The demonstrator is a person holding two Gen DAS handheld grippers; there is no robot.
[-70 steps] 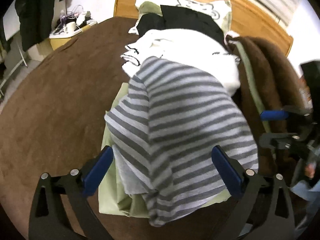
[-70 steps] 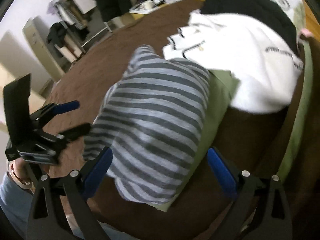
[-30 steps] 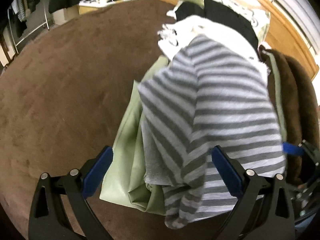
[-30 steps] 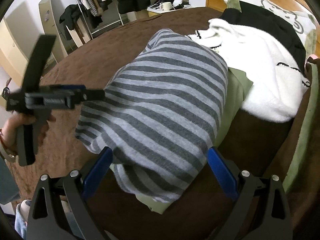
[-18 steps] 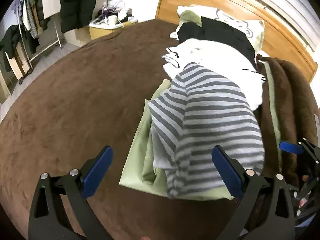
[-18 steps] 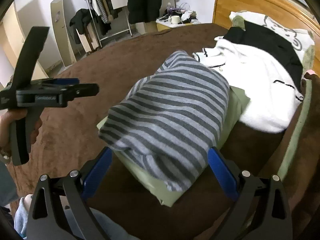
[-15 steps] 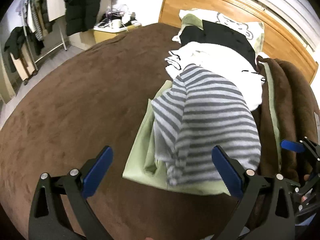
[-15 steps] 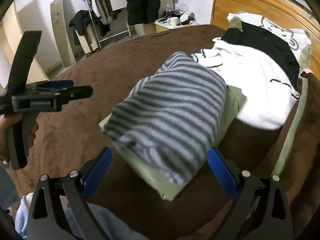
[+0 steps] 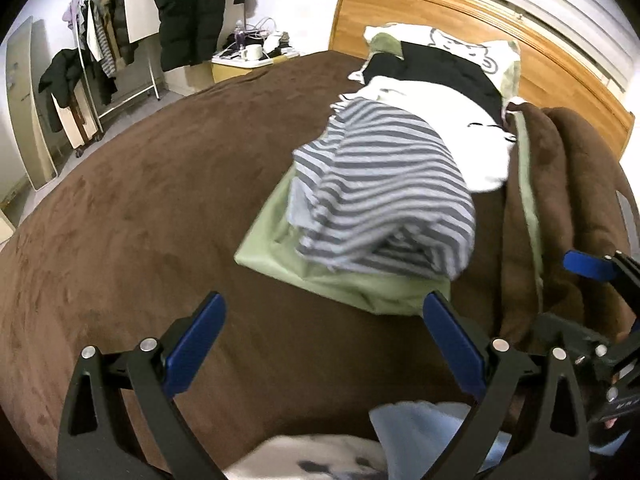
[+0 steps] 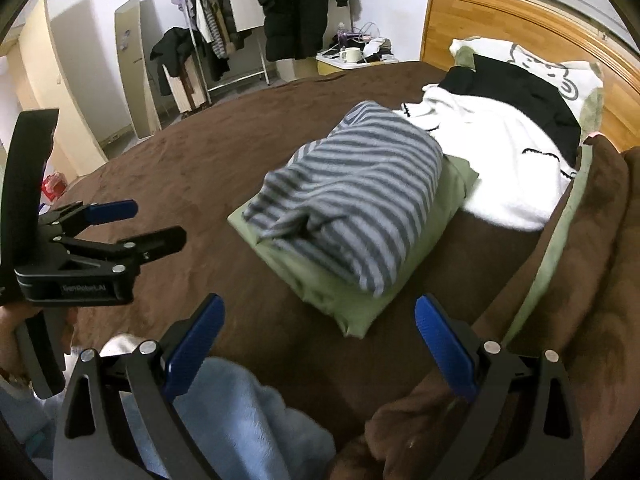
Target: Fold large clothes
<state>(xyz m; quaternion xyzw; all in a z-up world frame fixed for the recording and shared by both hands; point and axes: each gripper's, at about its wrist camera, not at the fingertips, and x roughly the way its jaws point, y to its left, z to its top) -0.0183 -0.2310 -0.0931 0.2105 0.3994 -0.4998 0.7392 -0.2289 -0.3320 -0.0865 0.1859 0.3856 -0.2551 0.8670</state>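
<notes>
A folded grey striped top (image 9: 384, 192) lies on a folded green garment (image 9: 280, 256) on the brown bed; both show in the right wrist view, the striped top (image 10: 352, 204) over the green garment (image 10: 352, 300). My left gripper (image 9: 324, 332) is open and empty, held back from the pile. It also shows in the right wrist view (image 10: 132, 222). My right gripper (image 10: 320, 336) is open and empty, near the bed's front; its tips show in the left wrist view (image 9: 588, 272).
A white fleece garment (image 10: 500, 152) and a black one (image 10: 520, 92) lie behind the pile by a pillow (image 9: 460, 44) and wooden headboard (image 9: 560, 72). A rolled brown blanket (image 9: 568, 200) lies right. A nightstand (image 10: 352, 60) and clothes rack (image 10: 208, 40) stand beyond the bed.
Both grippers have pulled back and up from the striped top, which now lies let go on the green garment. More of the room has come into view.
</notes>
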